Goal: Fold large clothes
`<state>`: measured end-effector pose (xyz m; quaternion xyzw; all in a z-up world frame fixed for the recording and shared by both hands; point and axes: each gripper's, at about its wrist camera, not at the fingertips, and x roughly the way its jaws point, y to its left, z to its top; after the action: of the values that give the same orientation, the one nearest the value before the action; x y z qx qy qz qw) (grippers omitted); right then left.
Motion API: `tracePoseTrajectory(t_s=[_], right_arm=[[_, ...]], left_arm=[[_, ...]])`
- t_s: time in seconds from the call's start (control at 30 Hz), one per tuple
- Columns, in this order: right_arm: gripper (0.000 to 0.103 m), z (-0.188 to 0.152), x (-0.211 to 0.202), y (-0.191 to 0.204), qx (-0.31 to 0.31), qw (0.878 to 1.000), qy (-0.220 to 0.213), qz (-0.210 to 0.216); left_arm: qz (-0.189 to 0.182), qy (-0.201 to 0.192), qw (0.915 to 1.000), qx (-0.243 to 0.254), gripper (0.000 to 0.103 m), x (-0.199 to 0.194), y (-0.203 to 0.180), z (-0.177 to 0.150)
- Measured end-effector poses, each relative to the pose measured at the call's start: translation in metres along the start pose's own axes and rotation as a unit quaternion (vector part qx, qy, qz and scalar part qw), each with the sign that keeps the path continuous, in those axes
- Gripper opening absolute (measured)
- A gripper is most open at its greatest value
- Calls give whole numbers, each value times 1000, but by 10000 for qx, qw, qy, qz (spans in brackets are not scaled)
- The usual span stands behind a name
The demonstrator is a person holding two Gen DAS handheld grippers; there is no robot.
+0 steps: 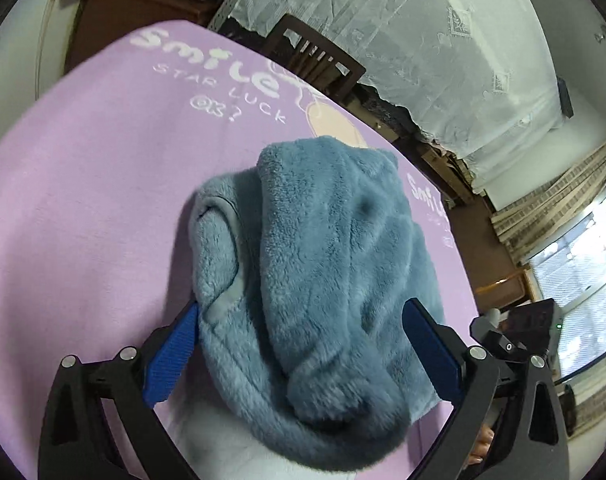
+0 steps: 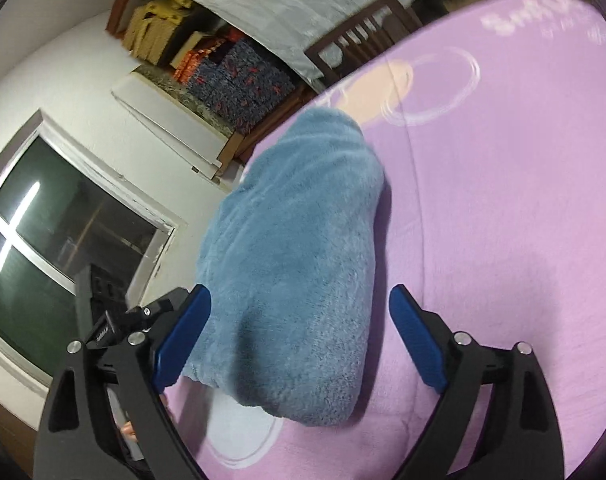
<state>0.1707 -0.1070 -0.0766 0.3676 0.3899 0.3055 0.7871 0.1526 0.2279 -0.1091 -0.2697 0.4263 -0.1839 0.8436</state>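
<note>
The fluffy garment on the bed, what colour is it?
Dusty blue garment, plain with no pattern; clearest in the left wrist view.

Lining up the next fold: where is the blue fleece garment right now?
The blue fleece garment lies bunched on the lilac printed sheet, centred in both wrist views, just ahead of both wide-open grippers.

A fluffy blue fleece garment (image 1: 323, 264) lies folded into a thick, rounded bundle on a lilac sheet (image 1: 83, 220) printed with white lettering. Layers overlap, with a smooth hemmed edge curving along one side. The plush pile looks soft, slightly creased and dimpled.
</note>
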Motion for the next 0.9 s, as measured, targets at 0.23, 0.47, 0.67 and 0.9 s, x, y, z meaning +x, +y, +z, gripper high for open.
tracePoseTrajectory(t_s=[0.23,0.47,0.67,0.9], right_arm=[[90,11,26,-2,313,9989,326,159],[94,9,59,6,23,9976,691,83],[69,1,59,11,-125,9984,504,218],[57,-2,38,13,107,9972,391,622]], left_arm=[[-288,375,9989,-70,99,25,1,3],[-525,601,9968,51,96,45,-10,-3],[-547,519,9971,106,84,42,-13,-5],[-624,250,9969,407,83,26,-37,-8]])
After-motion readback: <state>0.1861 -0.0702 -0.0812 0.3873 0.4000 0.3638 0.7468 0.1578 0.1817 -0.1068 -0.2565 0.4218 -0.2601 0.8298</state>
